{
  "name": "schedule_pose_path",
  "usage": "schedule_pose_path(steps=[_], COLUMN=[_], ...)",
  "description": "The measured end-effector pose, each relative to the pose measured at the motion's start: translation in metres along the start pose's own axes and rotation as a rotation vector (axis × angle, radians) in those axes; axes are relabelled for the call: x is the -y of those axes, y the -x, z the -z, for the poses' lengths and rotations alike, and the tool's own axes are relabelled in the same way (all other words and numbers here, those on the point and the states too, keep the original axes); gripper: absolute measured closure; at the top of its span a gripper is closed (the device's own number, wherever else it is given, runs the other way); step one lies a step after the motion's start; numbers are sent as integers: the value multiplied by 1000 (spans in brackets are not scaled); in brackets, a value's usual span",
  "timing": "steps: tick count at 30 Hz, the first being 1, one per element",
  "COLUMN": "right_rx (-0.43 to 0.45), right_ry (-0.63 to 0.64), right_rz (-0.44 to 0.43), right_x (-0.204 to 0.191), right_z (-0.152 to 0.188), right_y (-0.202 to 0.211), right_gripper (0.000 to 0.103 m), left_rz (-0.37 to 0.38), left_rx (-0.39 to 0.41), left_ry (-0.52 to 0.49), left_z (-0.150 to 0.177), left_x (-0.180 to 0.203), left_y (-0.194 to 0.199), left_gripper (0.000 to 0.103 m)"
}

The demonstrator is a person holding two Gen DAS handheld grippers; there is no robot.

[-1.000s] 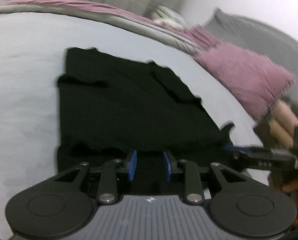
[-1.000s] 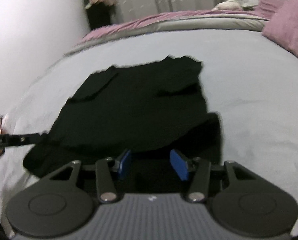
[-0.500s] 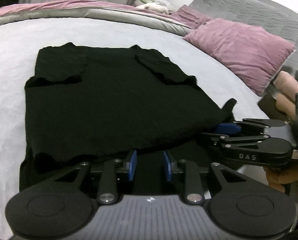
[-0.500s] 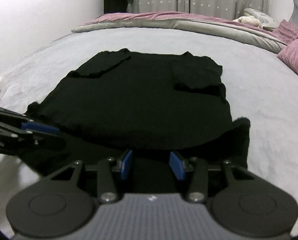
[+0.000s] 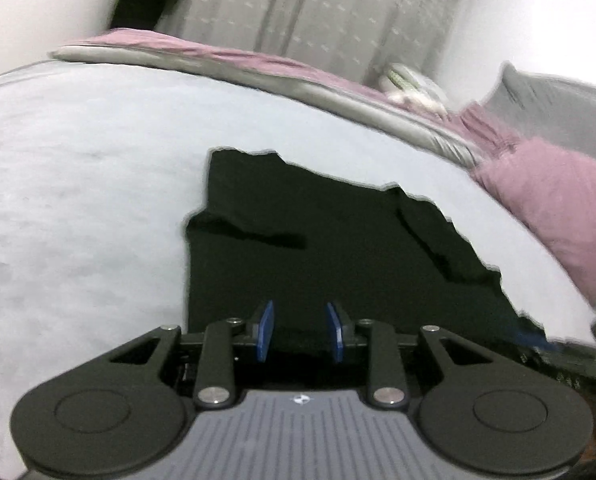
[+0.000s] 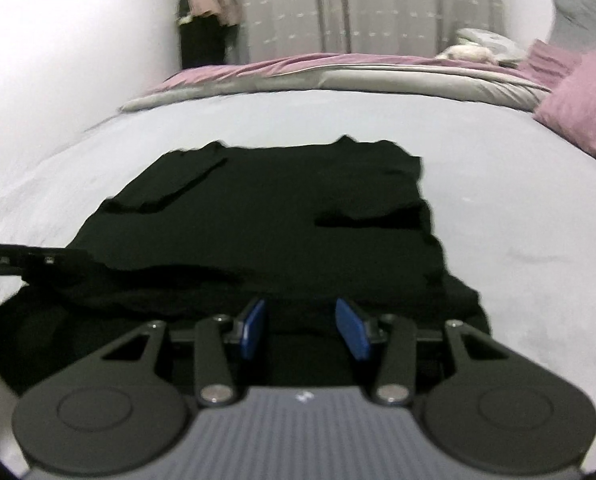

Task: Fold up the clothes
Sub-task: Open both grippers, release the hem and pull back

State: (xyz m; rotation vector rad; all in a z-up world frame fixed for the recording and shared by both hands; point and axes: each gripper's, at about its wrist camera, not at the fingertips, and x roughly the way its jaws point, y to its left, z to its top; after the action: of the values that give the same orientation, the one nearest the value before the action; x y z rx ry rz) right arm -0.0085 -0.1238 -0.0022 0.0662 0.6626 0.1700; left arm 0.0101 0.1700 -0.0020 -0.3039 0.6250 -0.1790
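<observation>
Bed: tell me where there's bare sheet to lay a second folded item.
Free: grey sheet between black shirt and pink pillow; also the sheet left of the shirt. Crowded: near edge, where both grippers work.

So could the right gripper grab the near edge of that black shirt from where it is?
Probably yes. The right gripper is open, the black shirt has its near hem right at the fingertips, and nothing lies between them.

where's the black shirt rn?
The black shirt lies spread on the grey bedsheet, just ahead of both grippers, pink pillow to its right.
</observation>
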Motion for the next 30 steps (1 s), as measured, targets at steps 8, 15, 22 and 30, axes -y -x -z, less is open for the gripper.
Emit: schedule_pose_path(steps=[8,15,22,30], right_rx=[2,-65,-102,-37], right_ry=[8,48,47,48], right_rz=[-4,-30,-13,19], right_x=[-5,-32,-37,-19], right_z=[-2,4,11,-8], right_y=[16,24,9,-18], right_gripper=[61,61,61,62], left_rz=[49,118,71,25], left_rx=[14,-73,-119,-124], left_ry=[18,-110,-169,-227], left_z=[0,16,29,34], left_x=[-1,27,39,46], left_y=[12,2,-8,-16], left_gripper=[76,76,76,76])
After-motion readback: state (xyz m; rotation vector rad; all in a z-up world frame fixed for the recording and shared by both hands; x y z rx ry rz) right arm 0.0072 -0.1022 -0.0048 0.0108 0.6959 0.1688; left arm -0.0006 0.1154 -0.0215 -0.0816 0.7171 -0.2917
